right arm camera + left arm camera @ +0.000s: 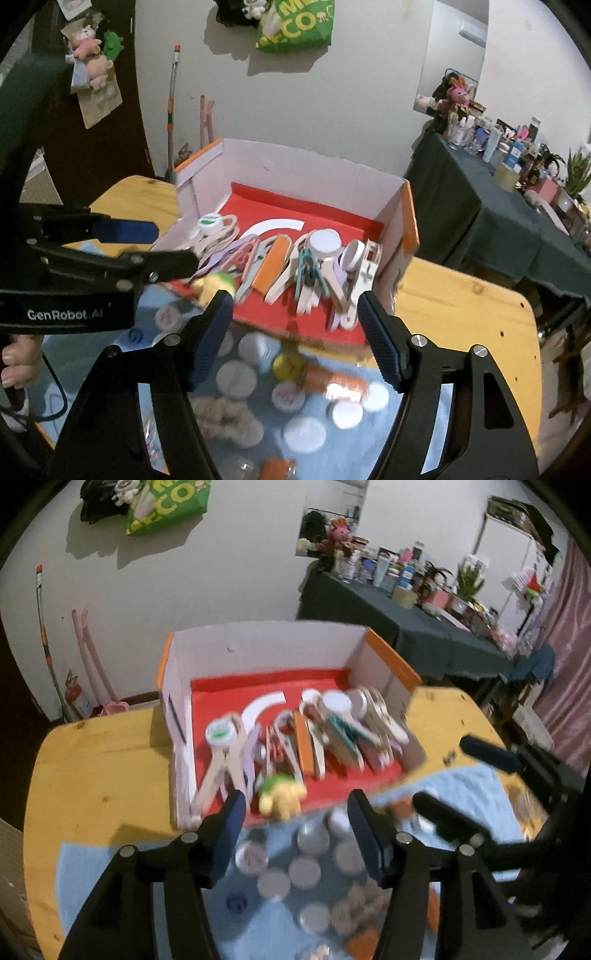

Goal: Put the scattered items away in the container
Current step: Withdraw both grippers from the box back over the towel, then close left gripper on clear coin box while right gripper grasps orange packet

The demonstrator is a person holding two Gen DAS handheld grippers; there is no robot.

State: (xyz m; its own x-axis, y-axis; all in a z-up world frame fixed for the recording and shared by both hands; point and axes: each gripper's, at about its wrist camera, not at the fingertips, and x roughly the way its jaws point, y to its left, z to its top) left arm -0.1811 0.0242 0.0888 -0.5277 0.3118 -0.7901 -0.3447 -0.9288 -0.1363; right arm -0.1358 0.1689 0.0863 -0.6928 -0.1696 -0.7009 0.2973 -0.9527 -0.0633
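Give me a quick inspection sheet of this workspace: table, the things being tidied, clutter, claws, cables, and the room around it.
Surface: wooden table with a light blue cloth at the near side.
Job's things: open cardboard box with red floor, holding clothes pegs and clips, plus a small yellow-green toy at its near edge.
Clutter: round silver discs and orange pieces lie loose on the cloth; blurred.
Claws: left claw and right claw both open, nothing between their fingers, above the cloth.
Cables: a dark cable near the hand at the right view's left edge.
Surroundings: white wall, green bag hanging, dark-covered side table crowded with bottles.
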